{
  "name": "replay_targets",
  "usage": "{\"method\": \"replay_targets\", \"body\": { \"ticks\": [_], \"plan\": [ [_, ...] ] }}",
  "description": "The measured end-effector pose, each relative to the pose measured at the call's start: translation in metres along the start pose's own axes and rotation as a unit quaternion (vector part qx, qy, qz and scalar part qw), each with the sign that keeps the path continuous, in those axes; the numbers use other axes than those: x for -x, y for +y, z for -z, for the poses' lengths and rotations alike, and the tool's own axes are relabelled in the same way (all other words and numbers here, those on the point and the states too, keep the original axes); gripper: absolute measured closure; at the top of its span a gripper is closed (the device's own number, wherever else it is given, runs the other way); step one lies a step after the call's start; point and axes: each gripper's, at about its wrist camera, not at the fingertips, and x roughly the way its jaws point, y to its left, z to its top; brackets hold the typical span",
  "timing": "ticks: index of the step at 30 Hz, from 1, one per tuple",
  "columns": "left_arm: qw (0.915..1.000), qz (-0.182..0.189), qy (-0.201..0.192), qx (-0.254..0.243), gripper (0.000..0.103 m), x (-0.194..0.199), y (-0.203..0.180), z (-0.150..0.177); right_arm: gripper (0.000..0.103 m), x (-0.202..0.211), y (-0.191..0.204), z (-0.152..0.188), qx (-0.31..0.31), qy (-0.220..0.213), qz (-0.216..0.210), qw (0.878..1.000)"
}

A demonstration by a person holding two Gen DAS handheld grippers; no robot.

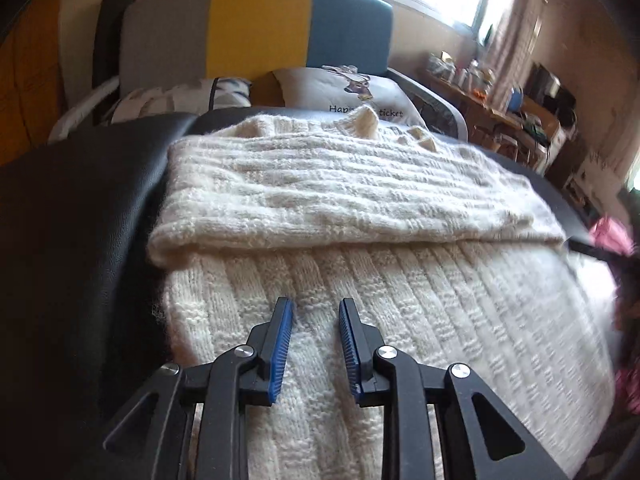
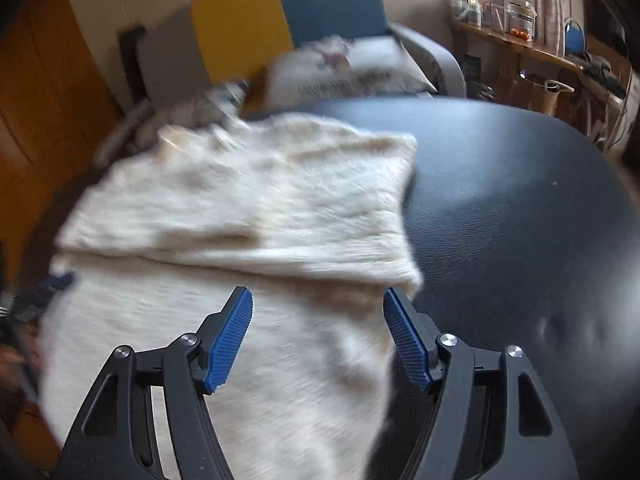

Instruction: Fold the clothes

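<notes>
A cream knitted sweater [image 1: 360,200] lies on a black leather-like table top [image 1: 80,240]. Its far part is folded over towards me, making a thick fold across the middle. My left gripper [image 1: 316,302] hovers over the near, single layer of the knit, its blue pads apart with nothing pinched between them. In the blurred right wrist view the same sweater [image 2: 240,200] fills the left half. My right gripper [image 2: 317,291] stands open wide above the sweater's right edge, near the end of the fold, with nothing held.
Behind the table stands a seat with a grey, yellow and blue back [image 1: 256,28] and pillows [image 1: 348,88]. A cluttered wooden shelf [image 1: 500,108] runs along the right wall under a window. Bare black table [image 2: 520,200] lies right of the sweater. A pink sleeve [image 1: 612,236] shows at the right edge.
</notes>
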Motion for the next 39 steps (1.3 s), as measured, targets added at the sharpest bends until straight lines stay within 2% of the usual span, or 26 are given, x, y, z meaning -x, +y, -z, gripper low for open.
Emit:
{"method": "replay_targets", "body": {
  "ticks": [5, 7, 10, 12, 14, 17, 21, 23, 25, 27, 29, 31, 33, 36, 39],
  "plan": [
    [1.0000, -0.006, 0.002, -0.008, 0.079, -0.003, -0.002, -0.002, 0.032, 0.020, 0.008, 0.032, -0.007, -0.011, -0.005, 1.000],
    [0.9999, -0.014, 0.004, -0.009, 0.079, 0.000, -0.003, -0.003, 0.032, 0.018, 0.003, 0.034, -0.020, -0.014, 0.001, 1.000],
    [0.9998, -0.015, -0.007, -0.011, 0.079, 0.015, -0.010, -0.003, 0.032, 0.013, -0.002, 0.026, -0.035, -0.018, -0.018, 0.999],
    [0.9999, -0.011, -0.001, -0.013, 0.079, 0.018, -0.013, 0.003, 0.032, 0.001, -0.001, 0.018, -0.029, 0.004, -0.021, 0.999],
    [0.9997, -0.015, 0.010, -0.019, 0.079, 0.017, -0.015, 0.011, 0.032, -0.016, -0.004, 0.022, -0.033, 0.052, -0.019, 0.998],
    [0.9996, -0.017, -0.002, -0.024, 0.079, 0.017, -0.012, 0.022, 0.035, -0.014, -0.004, 0.031, -0.004, 0.053, 0.024, 0.998],
    [0.9999, 0.001, 0.007, -0.009, 0.079, 0.018, -0.003, 0.014, 0.034, -0.002, -0.004, 0.034, -0.022, 0.046, 0.016, 0.999],
    [1.0000, 0.004, 0.005, -0.003, 0.079, 0.028, -0.001, 0.011, 0.034, 0.009, 0.004, 0.031, -0.042, 0.019, -0.011, 0.999],
    [1.0000, 0.006, 0.000, 0.001, 0.079, 0.037, 0.003, 0.013, 0.031, 0.012, 0.019, 0.039, -0.033, 0.021, -0.034, 0.999],
    [0.9997, 0.019, 0.004, 0.014, 0.079, 0.044, 0.009, 0.022, 0.031, 0.004, 0.032, 0.053, -0.015, 0.041, -0.017, 0.999],
    [0.9988, 0.037, 0.008, 0.031, 0.079, 0.053, 0.018, 0.032, 0.030, 0.004, 0.035, 0.062, -0.008, 0.025, -0.005, 1.000],
    [0.9985, 0.042, -0.004, 0.036, 0.079, 0.073, 0.026, 0.040, 0.030, 0.007, 0.037, 0.066, -0.006, 0.012, 0.003, 1.000],
    [0.9981, 0.048, -0.019, 0.035, 0.079, 0.097, 0.035, 0.051, 0.030, 0.017, 0.037, 0.064, -0.019, 0.009, -0.005, 1.000],
    [0.9967, 0.058, -0.021, 0.052, 0.077, 0.125, 0.054, 0.070, 0.030, 0.035, 0.046, 0.070, -0.014, 0.003, -0.041, 0.999],
    [0.9959, 0.057, -0.005, 0.069, 0.076, 0.136, 0.065, 0.092, 0.030, 0.047, 0.062, 0.089, 0.018, 0.015, -0.037, 0.999]
  ]
}}
